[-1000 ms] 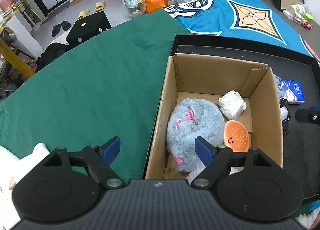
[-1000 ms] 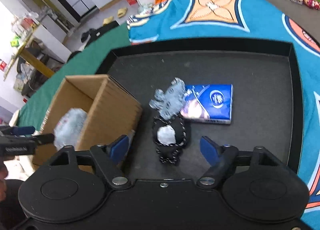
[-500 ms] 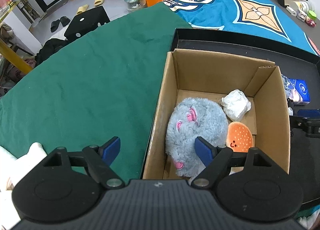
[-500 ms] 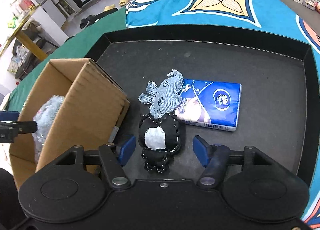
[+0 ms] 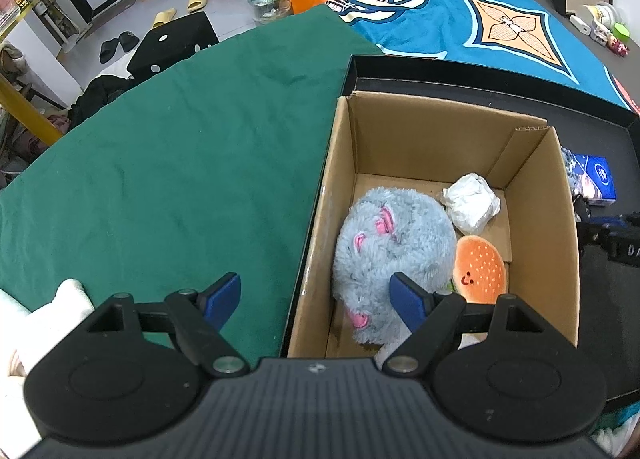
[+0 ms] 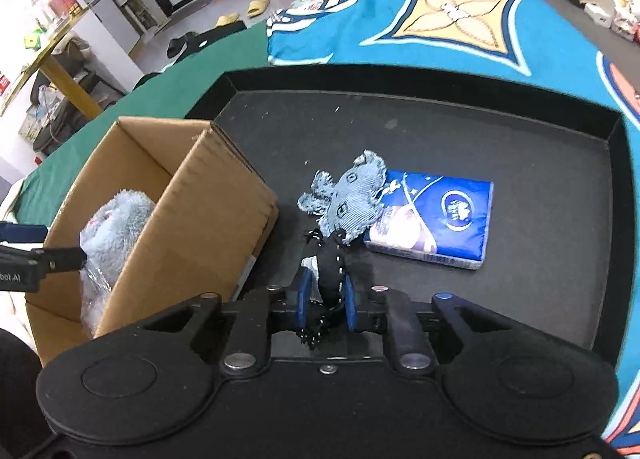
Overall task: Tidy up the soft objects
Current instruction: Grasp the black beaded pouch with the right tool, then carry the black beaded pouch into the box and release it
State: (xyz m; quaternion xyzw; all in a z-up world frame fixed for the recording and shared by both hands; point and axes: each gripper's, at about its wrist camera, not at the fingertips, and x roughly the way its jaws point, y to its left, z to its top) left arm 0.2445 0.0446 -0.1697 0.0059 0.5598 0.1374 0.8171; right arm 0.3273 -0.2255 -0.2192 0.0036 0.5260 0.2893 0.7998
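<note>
My right gripper (image 6: 325, 293) is closing on the black stitched doll (image 6: 329, 279), whose denim head (image 6: 349, 197) points away from me. The blue tissue pack's (image 6: 436, 217) logo is unreadable. My left gripper (image 5: 316, 295) gapes wide, empty.

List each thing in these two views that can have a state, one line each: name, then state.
cardboard box: open, upright in the black tray
grey plush: lying in the box
burger plush: in the box
black doll: squeezed between closing jaws
right gripper: closing on the black doll
left gripper: open, empty
tissue pack: flat, sealed
</note>
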